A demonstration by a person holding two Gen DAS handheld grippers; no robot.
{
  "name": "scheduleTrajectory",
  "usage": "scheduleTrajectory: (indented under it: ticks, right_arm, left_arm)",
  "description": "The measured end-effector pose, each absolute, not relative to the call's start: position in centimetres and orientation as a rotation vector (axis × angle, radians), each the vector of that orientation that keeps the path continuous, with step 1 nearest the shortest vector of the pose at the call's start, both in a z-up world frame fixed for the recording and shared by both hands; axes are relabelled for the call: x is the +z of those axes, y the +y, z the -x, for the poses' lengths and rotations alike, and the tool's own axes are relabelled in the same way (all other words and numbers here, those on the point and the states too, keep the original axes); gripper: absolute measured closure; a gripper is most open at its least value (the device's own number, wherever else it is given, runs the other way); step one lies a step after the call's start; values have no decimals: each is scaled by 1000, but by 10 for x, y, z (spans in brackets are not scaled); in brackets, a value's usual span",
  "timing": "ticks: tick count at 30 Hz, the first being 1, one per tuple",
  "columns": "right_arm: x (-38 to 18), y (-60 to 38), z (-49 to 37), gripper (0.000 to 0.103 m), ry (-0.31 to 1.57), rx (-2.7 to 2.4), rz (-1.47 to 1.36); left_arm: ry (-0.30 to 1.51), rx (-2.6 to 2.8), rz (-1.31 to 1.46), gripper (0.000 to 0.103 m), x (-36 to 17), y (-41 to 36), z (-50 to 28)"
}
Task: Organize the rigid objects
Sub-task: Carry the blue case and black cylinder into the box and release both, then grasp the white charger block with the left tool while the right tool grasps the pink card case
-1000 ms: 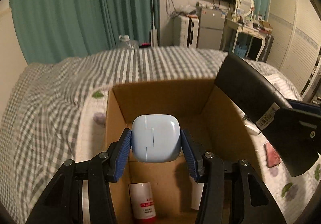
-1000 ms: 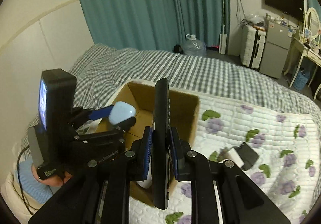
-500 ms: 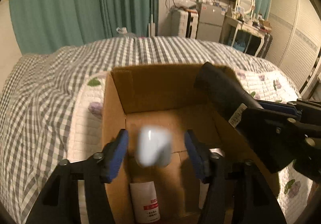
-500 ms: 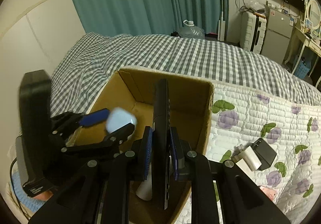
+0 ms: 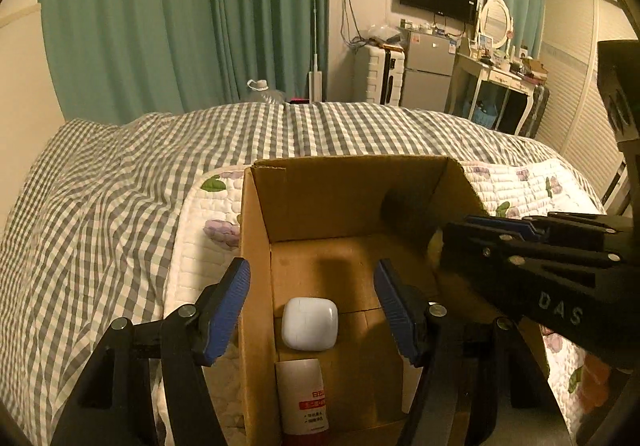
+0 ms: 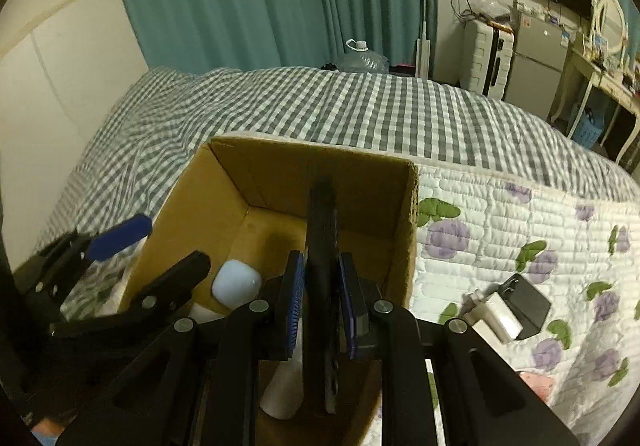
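A bed with a grey-checked duvet (image 5: pixel 120 198) and a white quilt printed with purple flowers (image 6: pixel 520 230) carries an open cardboard box (image 5: pixel 348 198), the collecting place for the loose items. Over its near edge, the left gripper (image 5: pixel 312 310) hangs with its blue pads spread wide, gripping nothing. The right gripper (image 6: pixel 320 302) is clamped on a black remote control (image 6: pixel 322 230), held on edge with its far end reaching in over the box floor.

Inside the box, a white bottle with a red label (image 5: pixel 302 398) lies against the left wall, and a pale earbud case (image 5: pixel 310 323) rests on the floor just beyond it. Out on the quilt, well apart from the box, a small black device and a white charger (image 6: pixel 508 310) wait.

The likely trouble is the remote: let go from this height, it could strike the earbud case or bottle, or tip against the wall. The two grippers are also close together and could knock.
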State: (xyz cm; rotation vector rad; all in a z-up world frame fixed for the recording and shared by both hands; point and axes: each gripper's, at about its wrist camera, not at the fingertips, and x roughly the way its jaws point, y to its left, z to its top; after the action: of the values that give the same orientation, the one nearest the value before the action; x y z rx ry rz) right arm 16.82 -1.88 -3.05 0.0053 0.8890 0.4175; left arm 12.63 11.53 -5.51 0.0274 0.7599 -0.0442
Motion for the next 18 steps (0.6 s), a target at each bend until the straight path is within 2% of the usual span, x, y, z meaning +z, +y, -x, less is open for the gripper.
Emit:
scheduleTrajectory:
  ticks: [1, 2, 3, 5, 7, 9, 11, 13, 15, 18]
  right_arm:
    - [-29, -19, -169, 84, 886, 417, -8]
    - [-27, -22, -169, 75, 879, 413, -9]
    - [-25, -26, -168, 59, 869, 405, -11]
    - [-19, -35, -165, 45, 846, 398, -24]
    - [-9, -52, -160, 43, 827, 391, -44]
    - [2, -76, -153, 28, 809, 374, -60]
    - [14, -98, -145, 22, 786, 355, -50]
    - [24, -121, -136, 21, 763, 325, -25]
    - [32, -148, -128, 13, 743, 293, 11]
    - [36, -180, -117, 11, 725, 270, 49]
  left_arm:
    - [759, -40, -29, 36, -55, 116, -125]
    - [755, -36, -28, 36, -54, 116, -124]
    - [745, -35, -26, 36, -52, 116, -122]
    - [730, -25, -33, 36, -49, 115, -119]
    - [718, -21, -45, 36, -44, 110, -114]
    - [709, -17, -63, 36, -39, 102, -108]
    - [705, -13, -77, 36, -33, 92, -102]
    - [706, -18, -80, 35, -30, 80, -95]
    - [713, -32, -79, 35, -26, 63, -89]
    - [719, -50, -78, 35, -19, 36, -85]
